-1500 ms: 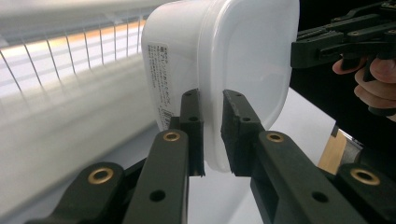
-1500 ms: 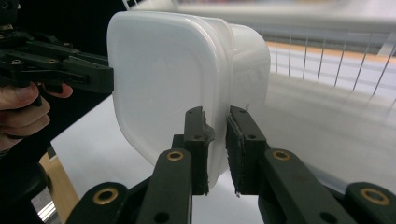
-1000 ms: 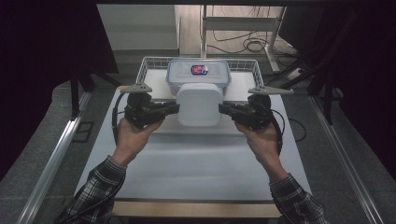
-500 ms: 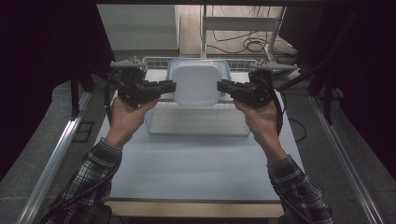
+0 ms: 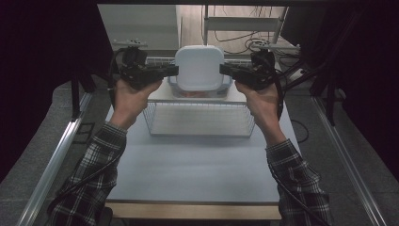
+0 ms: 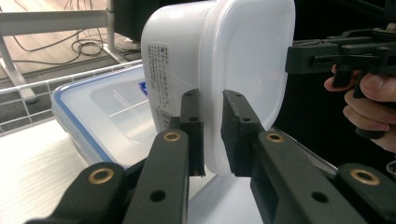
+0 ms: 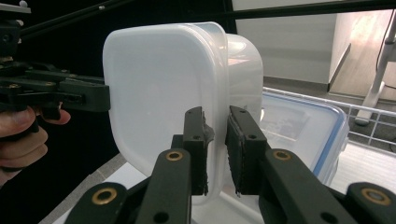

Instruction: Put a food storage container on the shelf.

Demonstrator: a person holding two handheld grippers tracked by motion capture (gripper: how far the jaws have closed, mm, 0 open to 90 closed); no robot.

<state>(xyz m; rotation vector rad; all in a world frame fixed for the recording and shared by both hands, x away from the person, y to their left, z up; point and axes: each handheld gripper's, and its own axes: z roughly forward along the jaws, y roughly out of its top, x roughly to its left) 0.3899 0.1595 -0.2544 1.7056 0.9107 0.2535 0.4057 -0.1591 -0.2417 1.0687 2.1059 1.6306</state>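
I can make out a printed label [image 6: 161,79] running down the side wall of the white tub [image 5: 199,67], small dark characters too fine for me to read; below it a scrap of blue print peeks out. That label shows in my left gripper view, while the high view gives me the tub's flat lid face, a rounded square of cloudy plastic.

My left gripper [image 5: 173,70] has its jaws nearly closed on the tub's lid rim at one side, and my right gripper [image 5: 225,69] pinches the rim at the opposite side the same way; the black pads press the thin lip in both gripper views. The tub hangs tipped on edge, in the air above the far end of the wire basket [image 5: 197,123], which sits toward the far edge of the table [image 5: 197,165].

Under the tub lies a clear flat box with a blue-edged lid [image 7: 303,126], inside the basket. The right gripper view shows something dark through that lid. The table top is pale and matt.
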